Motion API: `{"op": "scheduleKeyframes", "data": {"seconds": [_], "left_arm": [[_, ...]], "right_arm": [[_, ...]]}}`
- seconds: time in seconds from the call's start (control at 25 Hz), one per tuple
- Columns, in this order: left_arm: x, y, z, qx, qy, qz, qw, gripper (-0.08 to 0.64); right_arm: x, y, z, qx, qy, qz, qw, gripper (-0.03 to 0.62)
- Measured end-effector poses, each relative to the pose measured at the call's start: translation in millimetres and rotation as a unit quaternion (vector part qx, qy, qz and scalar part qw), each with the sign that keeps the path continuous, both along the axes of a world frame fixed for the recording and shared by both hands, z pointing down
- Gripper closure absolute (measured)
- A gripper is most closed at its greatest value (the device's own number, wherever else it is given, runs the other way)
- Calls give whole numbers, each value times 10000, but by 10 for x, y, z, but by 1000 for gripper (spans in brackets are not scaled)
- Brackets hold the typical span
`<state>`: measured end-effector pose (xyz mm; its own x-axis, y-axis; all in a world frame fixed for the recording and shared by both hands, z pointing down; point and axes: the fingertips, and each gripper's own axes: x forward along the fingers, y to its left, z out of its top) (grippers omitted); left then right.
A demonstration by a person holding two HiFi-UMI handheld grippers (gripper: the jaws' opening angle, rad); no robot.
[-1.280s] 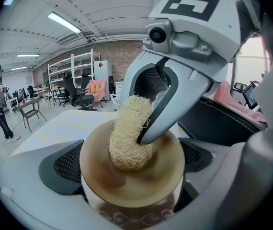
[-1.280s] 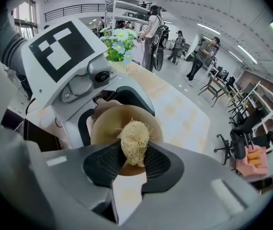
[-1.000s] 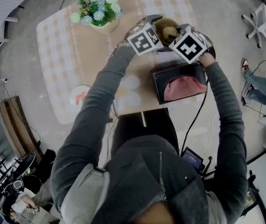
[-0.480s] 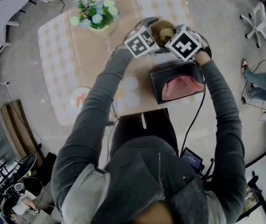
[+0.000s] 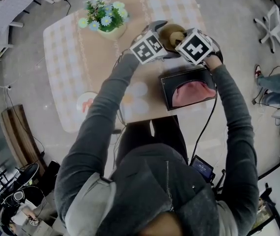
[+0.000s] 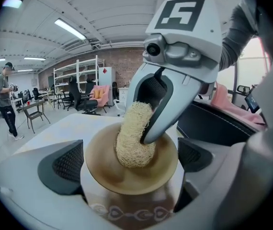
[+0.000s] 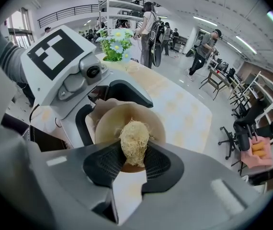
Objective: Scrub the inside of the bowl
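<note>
Squarely over the far part of the checked tabletop (image 5: 66, 63), my left hand-held gripper (image 6: 131, 163) clamped the brown bowl (image 6: 100, 164), one jaw against each side of its rim. My right hand-held gripper (image 7: 134, 166) was pinched narrow on a pale, fibrous scrubber (image 7: 134, 143), and the scrubber's free end sat inside the bowl, touching its inner wall. The two marker cubes stood side by side, nearly touching. A pot of flowers (image 5: 103, 14) stood to the left on the tabletop, and a black box (image 5: 165, 90) holding a pink cloth (image 5: 194, 93) lay nearer to me, below my right hand-held gripper.
</note>
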<state>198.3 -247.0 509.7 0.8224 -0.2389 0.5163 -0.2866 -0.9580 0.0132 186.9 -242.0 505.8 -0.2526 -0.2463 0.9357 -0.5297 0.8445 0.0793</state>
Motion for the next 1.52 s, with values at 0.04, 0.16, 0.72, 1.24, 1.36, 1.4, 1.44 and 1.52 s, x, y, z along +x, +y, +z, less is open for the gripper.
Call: {"op": "scheduleKeyframes", "data": {"seconds": [0.04,0.16,0.72,1.24,1.36,1.4,1.44,1.52], "left_arm": [[-21,17,0,20,-51,31,10000,-41],[-92,65,-23,55,-182,89,9998,-40],[-414,164,-452,-276,482,-669,9962,192],[-485,365,-947,-343,903,-1265,9873,411],[-500,401,-1102,-216,980,-1441,9845,465],[-512,414,-1152,-152,991,-1516,9833,484],[-527,423,-1209,-63,1004,-1593,9821,504],[-551,437,-1337,153,1031,-1718,9796,539]], "right_arm": [[3,2,2,-7,12,11,10000,494],[14,9,1,-45,21,62,10000,494],[85,26,-472,455,-994,884,9901,491],[391,364,-1308,1104,-2385,1926,9454,483],[401,487,-1597,1408,-2824,2146,9243,483],[396,536,-1688,1514,-2987,2230,9155,483],[388,582,-1780,1638,-3161,2326,9051,483],[380,660,-1947,1949,-3466,2540,8817,483]]}}
